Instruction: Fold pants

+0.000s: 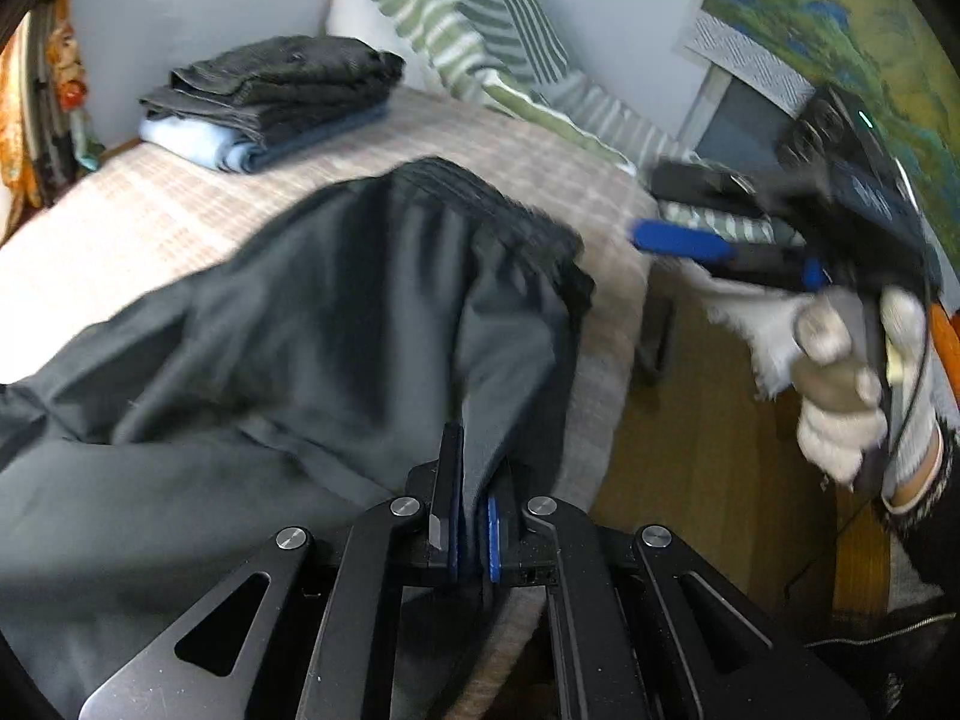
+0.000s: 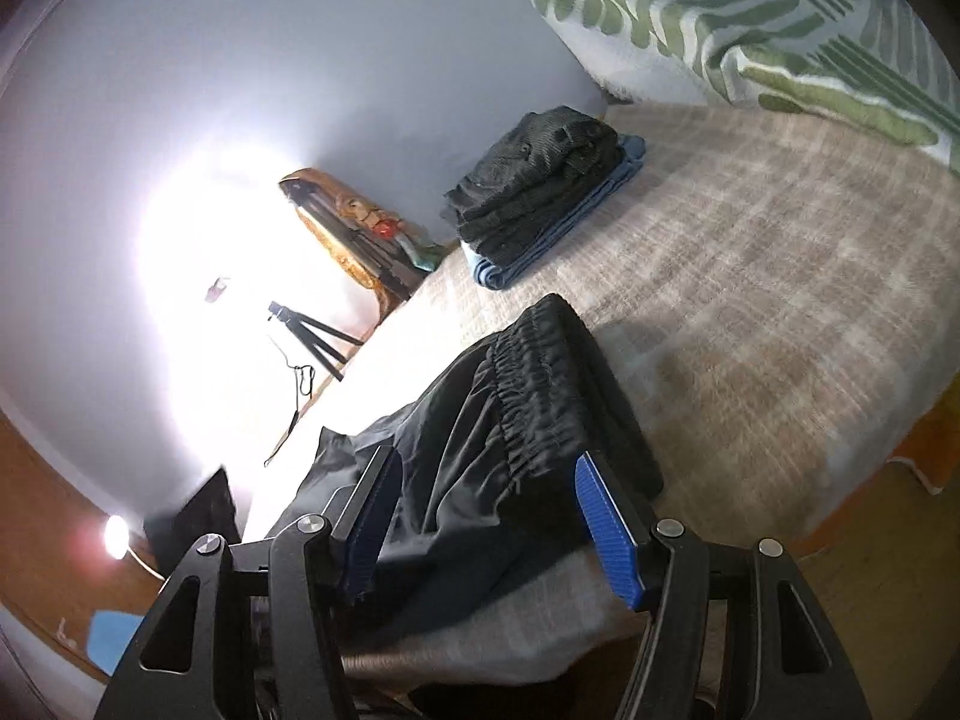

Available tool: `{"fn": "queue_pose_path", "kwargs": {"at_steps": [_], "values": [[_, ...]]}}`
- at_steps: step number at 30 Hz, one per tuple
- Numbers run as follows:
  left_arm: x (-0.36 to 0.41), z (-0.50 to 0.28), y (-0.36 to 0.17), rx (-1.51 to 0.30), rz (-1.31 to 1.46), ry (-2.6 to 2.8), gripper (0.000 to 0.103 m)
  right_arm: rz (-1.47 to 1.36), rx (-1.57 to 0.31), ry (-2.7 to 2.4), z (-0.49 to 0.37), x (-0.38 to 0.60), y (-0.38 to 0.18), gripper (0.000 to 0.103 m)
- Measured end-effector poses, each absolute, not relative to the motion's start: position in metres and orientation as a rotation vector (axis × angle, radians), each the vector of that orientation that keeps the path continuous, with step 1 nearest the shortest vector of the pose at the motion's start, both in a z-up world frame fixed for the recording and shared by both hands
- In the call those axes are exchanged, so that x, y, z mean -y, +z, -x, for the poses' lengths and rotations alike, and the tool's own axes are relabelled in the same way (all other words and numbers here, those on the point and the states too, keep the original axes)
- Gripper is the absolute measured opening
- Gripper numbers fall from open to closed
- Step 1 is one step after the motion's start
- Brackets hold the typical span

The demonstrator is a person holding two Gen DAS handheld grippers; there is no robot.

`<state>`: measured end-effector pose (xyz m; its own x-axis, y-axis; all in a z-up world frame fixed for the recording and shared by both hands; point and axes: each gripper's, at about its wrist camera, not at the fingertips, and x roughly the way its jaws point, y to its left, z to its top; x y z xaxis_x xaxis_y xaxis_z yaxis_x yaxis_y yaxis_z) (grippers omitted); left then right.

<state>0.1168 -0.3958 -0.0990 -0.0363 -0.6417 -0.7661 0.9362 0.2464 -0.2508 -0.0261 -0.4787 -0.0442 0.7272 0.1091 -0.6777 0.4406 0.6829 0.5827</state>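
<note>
While angled down, left gripper (image 1: 474,516) clamped on pants (image 1: 312,324) (right gripper (image 2: 498,516) fingers apart, empty)

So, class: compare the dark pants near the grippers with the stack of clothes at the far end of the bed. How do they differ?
The dark pants lie loose and rumpled; the stack of clothes is neatly folded. The pants are pinched by the shut left gripper; nothing touches the stack. The pants are one garment; the stack holds several, dark ones over blue. Both rest on the checked bed cover.
</note>
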Motion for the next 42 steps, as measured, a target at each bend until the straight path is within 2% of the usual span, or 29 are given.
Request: {"fn": "queue_pose_path", "kwargs": {"at_steps": [6,9,10,14,17,22,24,25,27,28,29,37,39,41,42], "values": [[0.403,-0.102,-0.107,-0.899,-0.497,-1.324,0.004,-0.712,-0.880,-0.309,-0.007,0.495,-0.062,0.064],[0.404,-0.104,-0.108,-0.897,-0.491,-1.313,0.004,-0.726,-0.919,-0.301,-0.016,0.501,-0.074,0.044],[0.402,-0.105,-0.108,-0.900,-0.489,-1.311,0.004,-0.732,-0.931,-0.281,-0.019,0.500,-0.077,0.032],[0.396,-0.108,-0.106,-0.912,-0.468,-1.322,0.004,-0.658,-0.976,-0.259,-0.028,0.490,-0.073,0.008],[0.388,-0.104,-0.097,-0.913,-0.450,-1.351,0.004,-0.697,-0.930,-0.205,-0.022,0.491,-0.056,0.004],[0.388,-0.094,-0.095,-0.915,-0.484,-1.381,0.004,-0.688,-0.929,-0.211,-0.008,0.495,-0.046,0.004],[0.391,-0.092,-0.102,-0.934,-0.504,-1.375,0.004,-0.724,-0.960,-0.228,0.000,0.499,-0.059,0.005],[0.393,-0.093,-0.105,-0.943,-0.507,-1.375,0.004,-0.743,-0.965,-0.237,0.003,0.499,-0.065,0.010],[0.395,-0.093,-0.111,-0.964,-0.513,-1.370,0.004,-0.785,-0.959,-0.266,0.011,0.501,-0.075,0.025],[0.398,-0.094,-0.112,-0.969,-0.514,-1.369,0.004,-0.823,-0.952,-0.270,0.015,0.502,-0.079,0.042],[0.399,-0.095,-0.112,-0.970,-0.509,-1.368,0.004,-0.880,-0.927,-0.267,0.020,0.503,-0.081,0.049],[0.400,-0.104,-0.117,-1.005,-0.476,-1.359,0.004,-1.056,-0.860,-0.232,0.030,0.492,-0.114,0.052],[0.401,-0.106,-0.118,-1.008,-0.471,-1.362,0.004,-1.081,-0.798,-0.239,0.030,0.491,-0.117,0.058],[0.401,-0.107,-0.118,-1.012,-0.465,-1.365,0.004,-1.132,-0.736,-0.232,0.029,0.492,-0.121,0.069],[0.400,-0.108,-0.119,-1.015,-0.460,-1.366,0.004,-1.148,-0.706,-0.232,0.028,0.491,-0.123,0.070]]}}
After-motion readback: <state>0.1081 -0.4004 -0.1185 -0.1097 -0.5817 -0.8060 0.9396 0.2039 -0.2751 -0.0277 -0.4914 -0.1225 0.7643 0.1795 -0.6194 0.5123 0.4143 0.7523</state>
